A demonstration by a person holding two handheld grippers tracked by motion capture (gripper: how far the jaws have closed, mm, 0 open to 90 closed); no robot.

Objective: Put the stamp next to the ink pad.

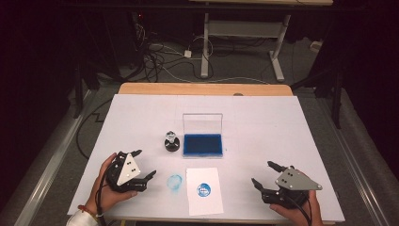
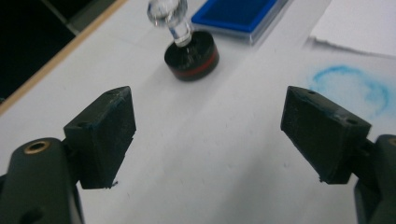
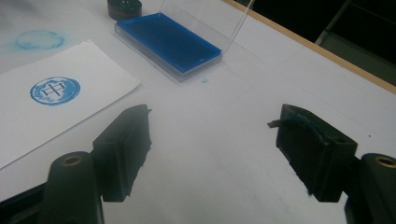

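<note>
**A:** Where is the stamp?

**B:** The stamp (image 1: 171, 141) stands upright on the white table cover (image 1: 263, 141), just left of the blue ink pad (image 1: 203, 145), whose clear lid (image 1: 202, 123) is tipped up at the back. Neither tool touches it.

**A:** And the grippers?

**B:** The left gripper (image 1: 143, 165) sits near the front left, held in the person's left hand (image 1: 104, 186), jaws spread with nothing between them. The right gripper (image 1: 265, 176) rests at the front right, jaws also spread and holding nothing.

**A:** What does each camera add?

**B:** The left gripper view brings the stamp (image 2: 189, 44) close: a clear knob handle on a black round base with a red band. It also shows the smudged blue ring (image 2: 350, 86) on the cover near the right pad. The right gripper view makes the print (image 3: 54, 90) on the sheet of paper (image 3: 70, 112) readable as a round blue seal with a character at its centre, and shows a small blue speck just in front of the ink pad (image 3: 168, 44). From the high view the paper (image 1: 203, 190) lies between the two grippers, the smudged ring (image 1: 174, 181) just to its left.
</note>
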